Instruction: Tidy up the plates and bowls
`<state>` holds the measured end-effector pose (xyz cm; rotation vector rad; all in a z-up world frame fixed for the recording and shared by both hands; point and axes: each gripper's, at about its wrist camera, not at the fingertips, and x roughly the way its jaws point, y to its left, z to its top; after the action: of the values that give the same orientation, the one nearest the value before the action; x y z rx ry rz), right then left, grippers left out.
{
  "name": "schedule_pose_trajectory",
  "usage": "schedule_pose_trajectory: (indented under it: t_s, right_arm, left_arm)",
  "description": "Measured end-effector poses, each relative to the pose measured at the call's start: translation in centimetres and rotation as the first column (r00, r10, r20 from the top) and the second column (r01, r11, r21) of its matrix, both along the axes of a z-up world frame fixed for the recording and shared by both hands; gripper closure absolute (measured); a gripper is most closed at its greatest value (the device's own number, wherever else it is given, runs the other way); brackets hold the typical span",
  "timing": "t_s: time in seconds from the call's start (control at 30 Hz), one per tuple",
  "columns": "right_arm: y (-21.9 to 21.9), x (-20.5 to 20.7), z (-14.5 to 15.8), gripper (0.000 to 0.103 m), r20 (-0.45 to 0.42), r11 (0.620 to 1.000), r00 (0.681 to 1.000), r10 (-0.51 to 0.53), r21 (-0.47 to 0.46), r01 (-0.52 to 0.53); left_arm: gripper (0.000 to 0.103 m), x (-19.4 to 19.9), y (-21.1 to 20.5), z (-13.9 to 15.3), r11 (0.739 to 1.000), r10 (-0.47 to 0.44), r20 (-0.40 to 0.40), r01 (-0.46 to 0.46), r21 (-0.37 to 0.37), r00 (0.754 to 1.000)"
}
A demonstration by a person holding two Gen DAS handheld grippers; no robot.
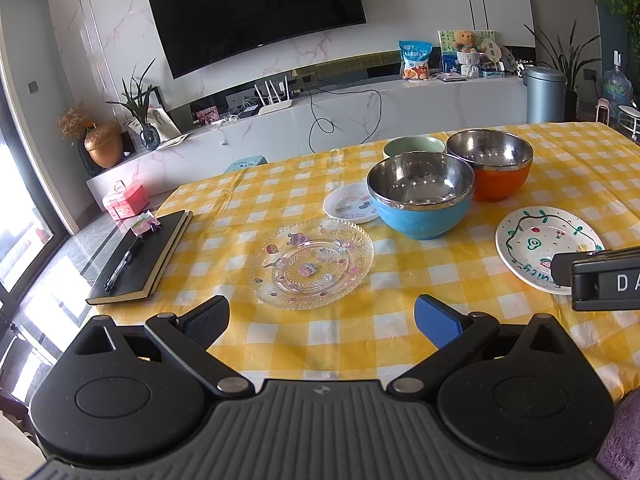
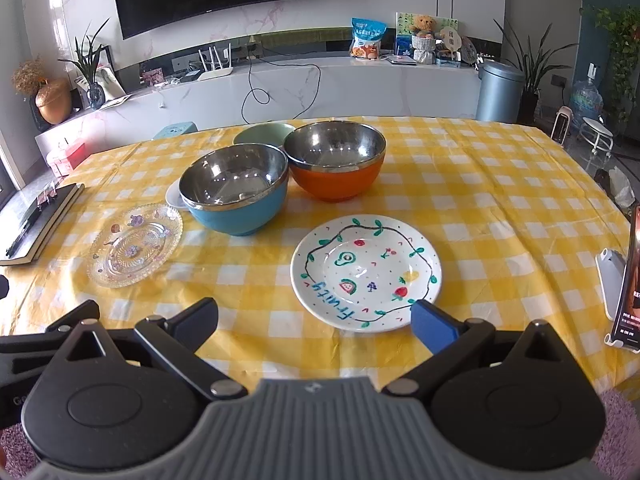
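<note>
- Two grippers over the near edge of a yellow checked tablecloth [image 1: 400, 344]; both empty, touching nothing.
- Left gripper [image 1: 322, 320]: fingers spread wide. Clear glass plate [image 1: 310, 262] lies flat just ahead of the fingertips, centred between them, rim up.
- Right gripper [image 2: 314, 318]: fingers likewise wide apart. White painted plate [image 2: 366, 274] lies flat just ahead; its near rim sits at the blue pad of the right-hand finger [image 2: 434, 326]. Contact there cannot be told. Lettering "Fruity" runs along the near-left rim, angled.
- Blue bowl [image 2: 236, 196], steel-lined, upright, mouth up, farther ahead and left of the right gripper's axis.
- Orange bowl [image 2: 336, 160], steel-lined, upright, just behind and right of the blue one; rims near, contact unclear.
- Green bowl [image 2: 264, 132] behind both, mostly hidden.
- Small white plate [image 1: 350, 202] flat, partly tucked behind the blue bowl's left side.
- Black notebook [image 1: 140, 260] with pen, far left of the left gripper, long axis running away from it.
</note>
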<state>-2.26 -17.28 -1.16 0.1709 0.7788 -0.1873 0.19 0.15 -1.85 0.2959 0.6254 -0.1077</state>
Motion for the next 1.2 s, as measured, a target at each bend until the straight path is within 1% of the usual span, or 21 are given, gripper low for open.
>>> schedule_pose_trajectory:
  t_s: [0.33, 0.4, 0.47, 0.57, 0.6, 0.63, 0.7, 0.77, 0.93, 1.0, 1.07, 1.1, 1.13, 1.17, 1.2]
  right_arm:
    - [-0.2, 0.3, -0.3, 0.002, -0.010, 1.000, 1.000, -0.007, 0.005, 0.007]
    - [-0.3, 0.4, -0.4, 0.002, -0.006, 1.000, 1.000, -0.008, 0.006, 0.008]
    - [-0.5, 0.3, -0.7, 0.002, 0.012, 1.000, 1.000, -0.005, -0.002, 0.005]
    - [-0.9, -0.1, -1.0, 0.002, 0.069, 1.000, 0.998, 0.007, -0.029, -0.005]
    - [-1.2, -0.3, -1.1, 0.002, 0.095, 0.999, 0.995, 0.010, -0.033, -0.007]
    - [-1.5, -0.5, -1.2, 0.002, 0.126, 0.999, 0.992, 0.013, -0.031, -0.009]
    - [-2.3, -0.3, -1.3, 0.002, 0.128, 1.000, 0.992, 0.003, -0.025, 0.000]
    - [-3.1, 0.0, -1.6, 0.002, 0.132, 1.000, 0.991, -0.012, -0.017, 0.015]
    - [-5.0, 0.5, -2.4, 0.003, 0.156, 0.999, 0.987, -0.027, -0.014, 0.030]
    - [-5.6, 0.8, -3.0, 0.003, 0.154, 0.999, 0.987, -0.036, -0.015, 0.039]
    - [-6.3, 1.1, -3.6, 0.003, 0.154, 0.999, 0.987, -0.045, -0.015, 0.048]
    - [-6.7, 1.3, -3.9, 0.005, 0.152, 0.999, 0.987, -0.047, -0.012, 0.049]
    - [-7.1, 1.5, -4.2, 0.009, 0.149, 0.999, 0.987, -0.052, -0.008, 0.054]
    - [-7.5, 1.6, -4.5, 0.012, 0.146, 0.998, 0.987, -0.062, -0.004, 0.064]
    - [-7.9, 1.8, -4.9, 0.017, 0.144, 0.997, 0.987, -0.071, 0.002, 0.072]
  left_arm:
    - [0.000, 0.4, -0.1, -0.1, 1.000, -0.002, -0.018, 0.002, 0.003, 1.000]
    - [0.000, 0.6, 0.0, -0.1, 0.999, -0.012, -0.035, 0.011, -0.031, 0.999]
    - [0.000, 0.7, 0.1, 0.1, 0.996, -0.050, -0.038, 0.047, -0.080, 0.998]
    - [0.000, 0.6, 0.3, 0.6, 0.979, -0.106, -0.020, 0.101, -0.180, 0.994]
    - [0.000, 0.6, 0.2, 0.8, 0.974, -0.116, -0.013, 0.111, -0.196, 0.993]
    - [0.000, 0.6, 0.0, 1.0, 0.974, -0.119, -0.004, 0.116, -0.197, 0.993]
    - [0.000, 0.7, -0.8, 1.1, 0.976, -0.125, 0.025, 0.128, -0.174, 0.992]
    - [0.000, 0.9, -1.4, 1.2, 0.972, -0.151, 0.047, 0.158, -0.175, 0.987]
    - [0.000, 2.2, -3.0, 0.7, 0.955, -0.215, 0.036, 0.218, -0.202, 0.976]
    - [0.000, 2.9, -3.9, 0.3, 0.953, -0.226, 0.031, 0.227, -0.200, 0.974]
    - [0.000, 3.6, -4.6, -0.3, 0.948, -0.232, 0.019, 0.231, -0.218, 0.972]
    - [0.001, 4.1, -5.0, -0.6, 0.945, -0.238, 0.003, 0.233, -0.228, 0.971]
    - [0.008, 4.6, -5.3, -1.0, 0.942, -0.245, -0.018, 0.233, -0.243, 0.969]
    - [0.013, 5.0, -5.6, -1.4, 0.937, -0.253, -0.033, 0.236, -0.257, 0.967]
    - [0.022, 5.4, -6.1, -1.8, 0.935, -0.257, -0.046, 0.236, -0.264, 0.965]
